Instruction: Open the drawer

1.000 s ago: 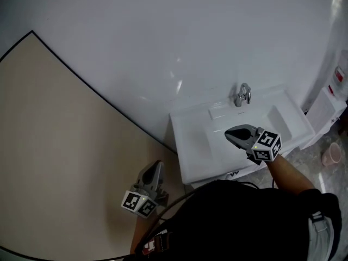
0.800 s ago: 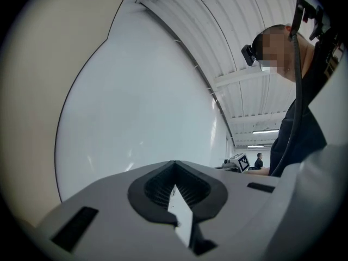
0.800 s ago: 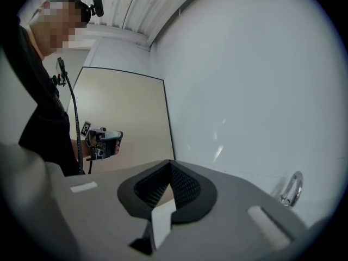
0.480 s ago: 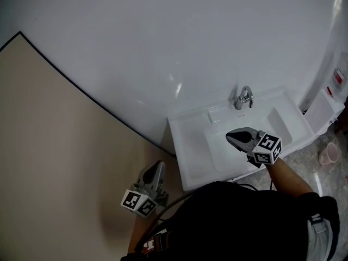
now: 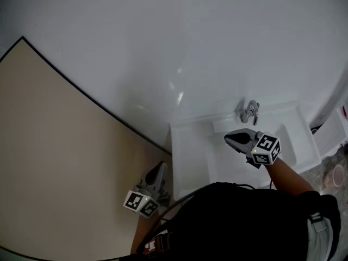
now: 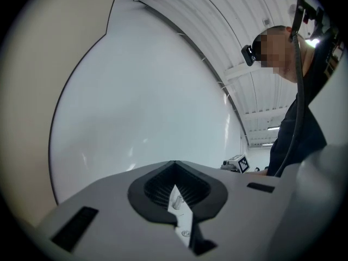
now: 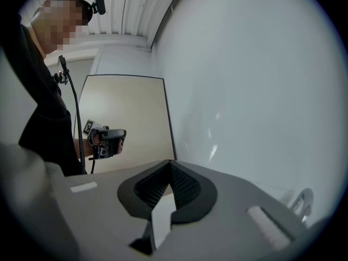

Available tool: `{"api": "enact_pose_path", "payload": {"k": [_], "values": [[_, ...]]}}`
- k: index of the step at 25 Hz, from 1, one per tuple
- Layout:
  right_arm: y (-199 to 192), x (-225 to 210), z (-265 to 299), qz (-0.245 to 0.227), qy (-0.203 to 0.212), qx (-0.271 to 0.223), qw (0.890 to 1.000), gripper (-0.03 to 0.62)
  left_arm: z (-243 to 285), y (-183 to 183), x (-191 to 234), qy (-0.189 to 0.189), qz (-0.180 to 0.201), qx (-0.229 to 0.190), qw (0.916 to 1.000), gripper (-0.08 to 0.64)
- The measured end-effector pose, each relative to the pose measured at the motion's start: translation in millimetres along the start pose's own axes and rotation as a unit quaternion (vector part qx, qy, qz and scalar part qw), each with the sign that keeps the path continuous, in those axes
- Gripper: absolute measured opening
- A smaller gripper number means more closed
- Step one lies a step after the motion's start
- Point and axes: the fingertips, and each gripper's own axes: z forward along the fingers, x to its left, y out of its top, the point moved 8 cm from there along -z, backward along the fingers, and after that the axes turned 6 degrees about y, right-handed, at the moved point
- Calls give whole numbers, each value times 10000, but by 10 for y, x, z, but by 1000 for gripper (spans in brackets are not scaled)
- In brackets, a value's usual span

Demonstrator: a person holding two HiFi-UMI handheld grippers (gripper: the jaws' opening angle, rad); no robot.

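No drawer shows in any view. My left gripper (image 5: 161,167) is shut and empty, held level by the beige wall panel (image 5: 65,162), left of a white sink (image 5: 187,151). In the left gripper view its jaws (image 6: 174,162) meet against a plain white wall. My right gripper (image 5: 228,136) hovers over the sink basin, a little short of the chrome faucet (image 5: 250,112), shut with nothing in it. Its closed tips (image 7: 170,162) face the white wall, with the faucet (image 7: 302,203) at the lower right.
A white wall (image 5: 179,42) fills the space ahead, meeting the beige panel along a dark line. A white unit (image 5: 333,130) stands right of the sink, with a pink cup (image 5: 333,174) on the speckled floor. Each gripper shows in the other's view: left gripper (image 7: 106,141), right gripper (image 6: 237,162).
Both grippers have moved toward the wall. The right one now sits closer to the faucet over the basin. Both stay shut and empty.
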Motion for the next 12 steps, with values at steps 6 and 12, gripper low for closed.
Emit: {"api": "enact_pose_path", "payload": {"k": [6, 12], "values": [[34, -394, 10, -86, 548, -57, 9984, -2, 213, -102, -229, 468, -10, 43, 9989, -3], [-9, -519, 125, -31, 732, -84, 9973, -2, 254, -151, -250, 584, 154, 154, 9981, -3]]}}
